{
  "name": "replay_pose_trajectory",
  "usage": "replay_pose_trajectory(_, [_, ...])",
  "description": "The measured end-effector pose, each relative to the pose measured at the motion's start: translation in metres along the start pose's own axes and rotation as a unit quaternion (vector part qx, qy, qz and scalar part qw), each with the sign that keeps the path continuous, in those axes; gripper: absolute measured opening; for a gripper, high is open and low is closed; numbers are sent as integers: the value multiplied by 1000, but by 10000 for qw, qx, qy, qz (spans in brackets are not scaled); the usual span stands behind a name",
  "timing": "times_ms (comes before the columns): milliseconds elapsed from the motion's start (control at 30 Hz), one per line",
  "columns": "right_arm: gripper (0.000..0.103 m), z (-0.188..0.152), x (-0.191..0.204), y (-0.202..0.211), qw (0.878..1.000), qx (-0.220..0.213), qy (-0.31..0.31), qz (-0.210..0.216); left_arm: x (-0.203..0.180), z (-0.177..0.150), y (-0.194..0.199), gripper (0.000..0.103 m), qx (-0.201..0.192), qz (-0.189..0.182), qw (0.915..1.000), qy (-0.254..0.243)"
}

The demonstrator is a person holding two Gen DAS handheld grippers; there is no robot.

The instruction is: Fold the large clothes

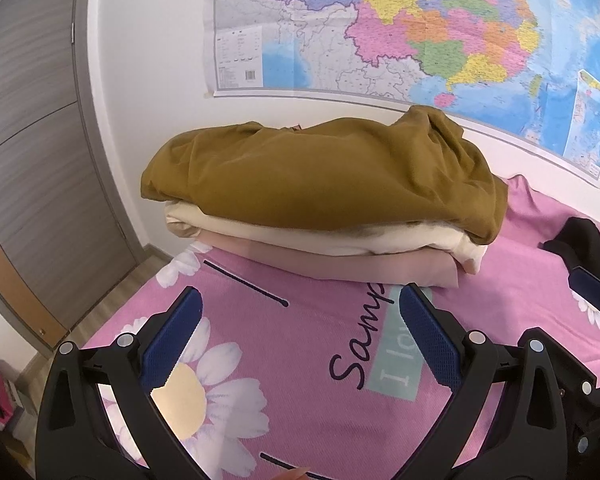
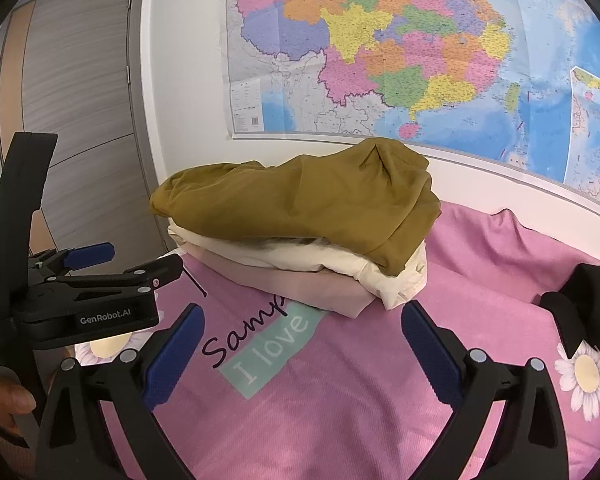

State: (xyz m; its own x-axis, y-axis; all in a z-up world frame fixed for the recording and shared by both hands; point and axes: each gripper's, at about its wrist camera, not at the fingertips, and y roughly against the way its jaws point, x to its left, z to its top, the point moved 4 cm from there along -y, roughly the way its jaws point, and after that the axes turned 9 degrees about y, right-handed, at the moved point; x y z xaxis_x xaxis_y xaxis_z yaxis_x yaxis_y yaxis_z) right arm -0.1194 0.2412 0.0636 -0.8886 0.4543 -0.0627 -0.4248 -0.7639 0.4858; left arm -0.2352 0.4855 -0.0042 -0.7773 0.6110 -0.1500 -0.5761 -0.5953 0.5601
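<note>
Stack of three folded garments on a pink daisy-print bedspread [image 1: 308,400]: mustard-brown cloth [image 1: 320,176] on top, cream cloth [image 1: 260,236] beneath, pale pink cloth [image 1: 340,266] lowest. Resting against a white wall under a large colourful paper map [image 1: 440,28]. Left gripper [image 1: 300,344] with blue-padded fingers spread wide, empty, stack just ahead and apart. Right gripper [image 2: 302,354] likewise spread, empty, short of the stack. Black garment [image 2: 580,312] off to the right.
</note>
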Motion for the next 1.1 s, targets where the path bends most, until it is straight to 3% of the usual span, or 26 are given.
replay_pose_trajectory(1100, [96,-2,-4,2,9999,9,-108,14,-4,-4,1,97,27,-27,10000,-25])
